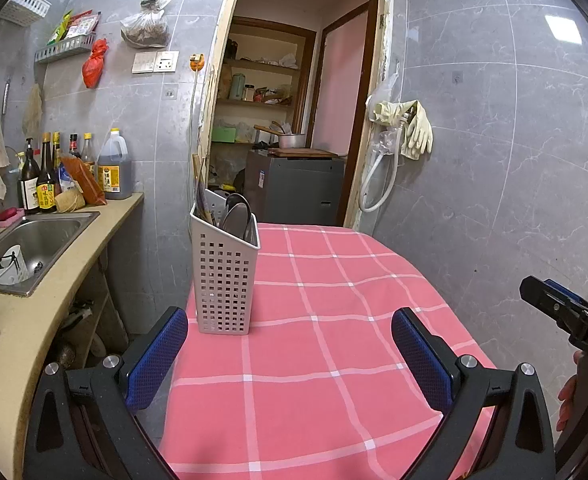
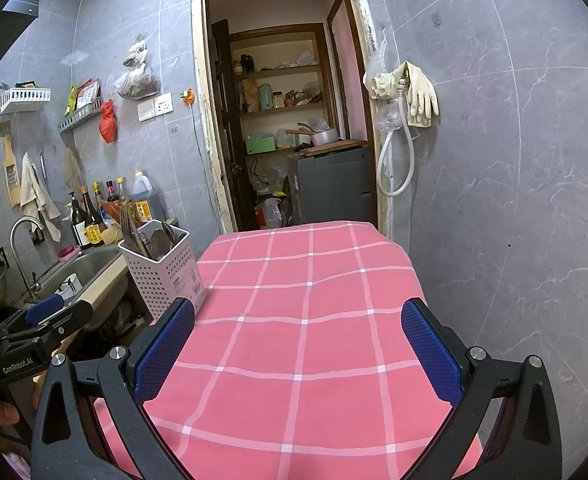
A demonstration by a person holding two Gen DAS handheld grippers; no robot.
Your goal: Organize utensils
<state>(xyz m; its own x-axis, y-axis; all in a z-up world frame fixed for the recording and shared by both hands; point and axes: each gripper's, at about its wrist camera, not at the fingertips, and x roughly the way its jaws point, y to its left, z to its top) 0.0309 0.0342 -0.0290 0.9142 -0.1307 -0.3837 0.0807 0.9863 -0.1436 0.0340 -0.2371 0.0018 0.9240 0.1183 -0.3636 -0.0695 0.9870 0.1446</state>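
A white perforated utensil holder (image 1: 225, 276) stands upright at the left edge of the pink checked tablecloth (image 1: 314, 340). It holds metal spoons (image 1: 235, 216) and chopsticks (image 1: 202, 200). The holder also shows in the right wrist view (image 2: 165, 272), with the utensils (image 2: 153, 236) sticking out of its top. My left gripper (image 1: 289, 356) is open and empty, above the table just in front of the holder. My right gripper (image 2: 298, 352) is open and empty over the middle of the cloth (image 2: 306, 320), to the right of the holder.
A counter with a steel sink (image 1: 33, 244) and sauce bottles (image 1: 53, 176) runs along the left. A white cup (image 1: 9, 268) lies in the sink. An open doorway (image 1: 289, 120) is behind the table. Gloves and a hose (image 1: 406, 128) hang on the right wall.
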